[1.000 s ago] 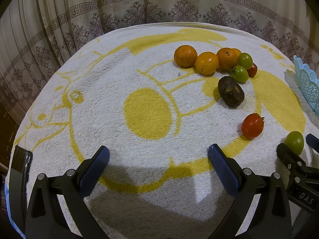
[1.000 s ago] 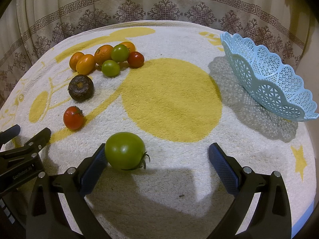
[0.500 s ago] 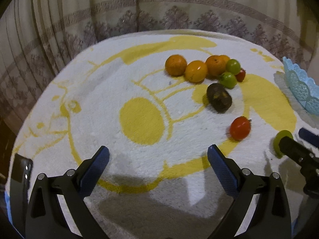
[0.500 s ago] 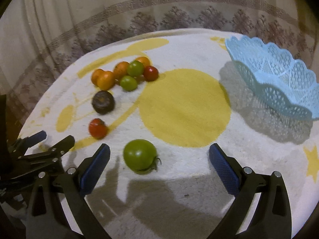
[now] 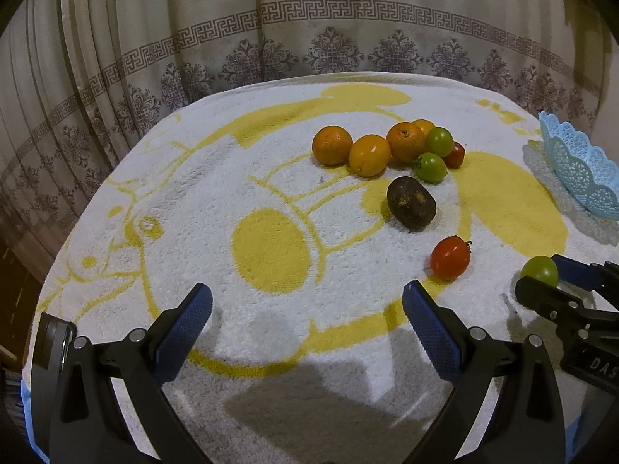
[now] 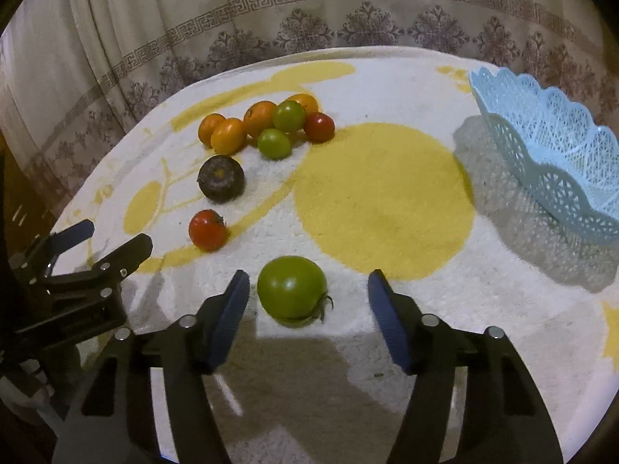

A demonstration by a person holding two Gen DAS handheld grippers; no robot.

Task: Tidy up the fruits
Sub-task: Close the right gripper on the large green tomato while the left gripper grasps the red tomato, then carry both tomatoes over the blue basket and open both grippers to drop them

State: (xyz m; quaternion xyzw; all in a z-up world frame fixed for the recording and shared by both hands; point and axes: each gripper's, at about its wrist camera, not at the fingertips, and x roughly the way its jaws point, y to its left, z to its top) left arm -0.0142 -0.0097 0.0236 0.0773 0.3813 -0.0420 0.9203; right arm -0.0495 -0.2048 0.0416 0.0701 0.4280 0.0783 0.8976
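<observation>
Right wrist view showed the green tomato [image 6: 292, 290] on the towel-covered surface [image 6: 387, 193], between the right gripper [image 6: 305, 309] fingers. They had just been closing, not touching yet. Left gripper [image 5: 307, 324] stayed wide, farther away.

On the towel [image 6: 387, 367] that covers the counter, one tomato [image 6: 292, 290] lies nearest, between the two fingers of the right tool [image 6: 303, 297], a gap showing on either side of it. Behind it and to the left lies a second tomato [image 6: 207, 229], behind that a dark round fruit [image 6: 221, 179], and farthest back a cluster of oranges and tomatoes [image 6: 267, 125] touching one another. The basket [image 6: 553, 154] stands well apart at the far right, and the left tool [image 6: 102, 243] sits at the left edge.
</observation>
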